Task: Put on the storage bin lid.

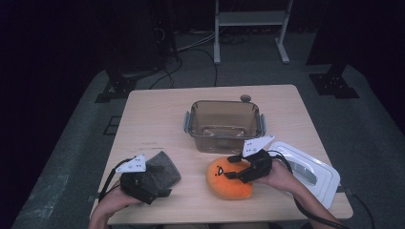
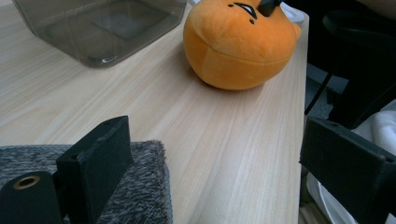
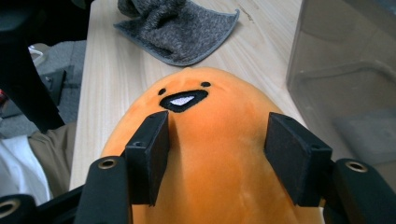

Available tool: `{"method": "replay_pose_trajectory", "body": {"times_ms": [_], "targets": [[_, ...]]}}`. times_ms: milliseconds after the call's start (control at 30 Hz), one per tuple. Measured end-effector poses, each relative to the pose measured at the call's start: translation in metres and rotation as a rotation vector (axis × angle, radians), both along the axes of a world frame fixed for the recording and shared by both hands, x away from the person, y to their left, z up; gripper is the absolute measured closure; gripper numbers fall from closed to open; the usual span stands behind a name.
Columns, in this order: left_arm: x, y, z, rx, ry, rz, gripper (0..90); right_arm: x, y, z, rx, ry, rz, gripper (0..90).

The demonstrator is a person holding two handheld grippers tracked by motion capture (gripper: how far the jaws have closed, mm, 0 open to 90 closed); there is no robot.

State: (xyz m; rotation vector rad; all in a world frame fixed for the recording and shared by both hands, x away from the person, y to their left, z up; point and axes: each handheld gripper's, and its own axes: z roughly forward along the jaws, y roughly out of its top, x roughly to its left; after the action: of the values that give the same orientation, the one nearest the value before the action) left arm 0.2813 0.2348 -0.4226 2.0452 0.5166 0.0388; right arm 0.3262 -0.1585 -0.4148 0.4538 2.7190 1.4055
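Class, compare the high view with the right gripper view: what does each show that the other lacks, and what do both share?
High view alone: the white lid at the table's right edge, the left gripper over the grey cloth, and the whole clear container.

Right gripper view alone: the toy's stitched mouth up close, and the right gripper with its jaws apart on either side of the orange plush toy.

Both: toy, cloth, container, table.

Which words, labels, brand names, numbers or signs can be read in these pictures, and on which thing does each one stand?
None: no readable text on any thing.
Orange plush toy: an embroidered face of two dots and a mouth, no letters.
Wooden table: faint small marks at, too small and blurred to read.
Clear plastic box, white lid, grey cloth: no label or number visible.
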Motion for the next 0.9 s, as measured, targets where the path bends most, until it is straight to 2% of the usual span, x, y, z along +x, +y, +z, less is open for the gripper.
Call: {"method": "replay_pose_trajectory", "body": {"times_ms": [200,300,500,767,900], "targets": [[0.0,0.0,-0.001,0.005,0.002,0.001,8.4,-0.005,-0.001,-0.005,0.025,0.013,-0.006,37.3],[0.0,0.0,-0.001,0.006,0.003,0.002,8.4,-0.007,-0.001,-0.006,0.022,0.029,-0.002,34.1],[0.0,0.0,-0.002,0.008,0.003,0.002,8.4,-0.011,0.003,-0.007,-0.004,0.037,-0.015,33.8],[0.0,-0.001,-0.001,0.011,0.0,0.0,8.4,-0.015,0.01,-0.012,-0.057,0.023,-0.017,42.3],[0.0,0.0,-0.001,0.007,-0.002,0.005,8.4,-0.016,0.01,-0.014,-0.056,0.022,-0.015,46.5]]}}
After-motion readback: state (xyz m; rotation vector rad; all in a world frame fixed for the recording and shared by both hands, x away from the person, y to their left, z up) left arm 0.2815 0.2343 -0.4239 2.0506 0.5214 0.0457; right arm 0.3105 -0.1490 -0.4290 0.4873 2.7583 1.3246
